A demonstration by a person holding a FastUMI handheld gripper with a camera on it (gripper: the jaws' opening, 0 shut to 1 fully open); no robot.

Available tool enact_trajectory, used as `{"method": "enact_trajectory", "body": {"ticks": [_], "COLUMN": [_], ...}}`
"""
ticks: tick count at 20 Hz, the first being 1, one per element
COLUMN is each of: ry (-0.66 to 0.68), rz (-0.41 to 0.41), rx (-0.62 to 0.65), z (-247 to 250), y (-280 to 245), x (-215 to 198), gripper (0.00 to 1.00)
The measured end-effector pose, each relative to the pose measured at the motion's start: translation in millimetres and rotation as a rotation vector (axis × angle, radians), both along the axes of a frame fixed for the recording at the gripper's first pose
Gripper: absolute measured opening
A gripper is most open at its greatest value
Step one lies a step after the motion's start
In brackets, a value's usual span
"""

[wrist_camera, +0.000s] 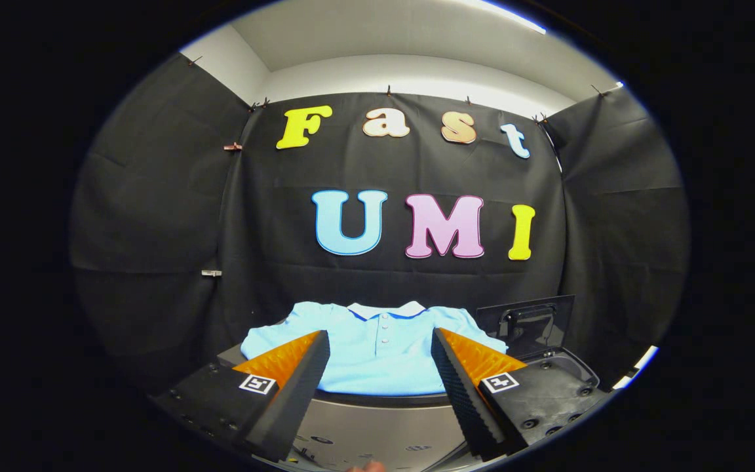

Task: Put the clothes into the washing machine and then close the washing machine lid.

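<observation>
A light blue polo shirt [377, 351] with a white collar lies spread flat on a grey surface, just ahead of and beyond my fingers. My gripper [381, 341] is open, its two fingers wide apart with nothing between them, hovering above the near edge of the shirt. To the right of the shirt the washing machine's dark lid [527, 321] stands raised, with the machine's dark rim [571, 367] below it behind my right finger.
The grey tabletop [377, 432] runs under my fingers toward me. Black cloth walls close the booth behind and on both sides. A fingertip [367, 467] of a person shows at the very near edge of the table.
</observation>
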State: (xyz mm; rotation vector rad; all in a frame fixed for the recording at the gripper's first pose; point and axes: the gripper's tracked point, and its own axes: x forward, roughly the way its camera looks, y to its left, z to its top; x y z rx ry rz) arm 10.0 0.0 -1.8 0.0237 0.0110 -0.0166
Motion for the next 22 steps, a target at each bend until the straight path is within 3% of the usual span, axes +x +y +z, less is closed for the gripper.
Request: {"method": "enact_trajectory", "body": {"ticks": [5,13,17,22], "ry": [0.013,0.086,0.188,0.435], "rz": [-0.002,-0.012,-0.025,-0.011], "rx": [0.009,0.02,0.035,0.043], "z": [-0.6,2.7,-6.1,-47.8], "y": [-1.6,-15.8,-23.9,-24.5], "x": [6.5,74.5,123.1,173.2], "gripper": [0.98,0.98,0.98,0.99]}}
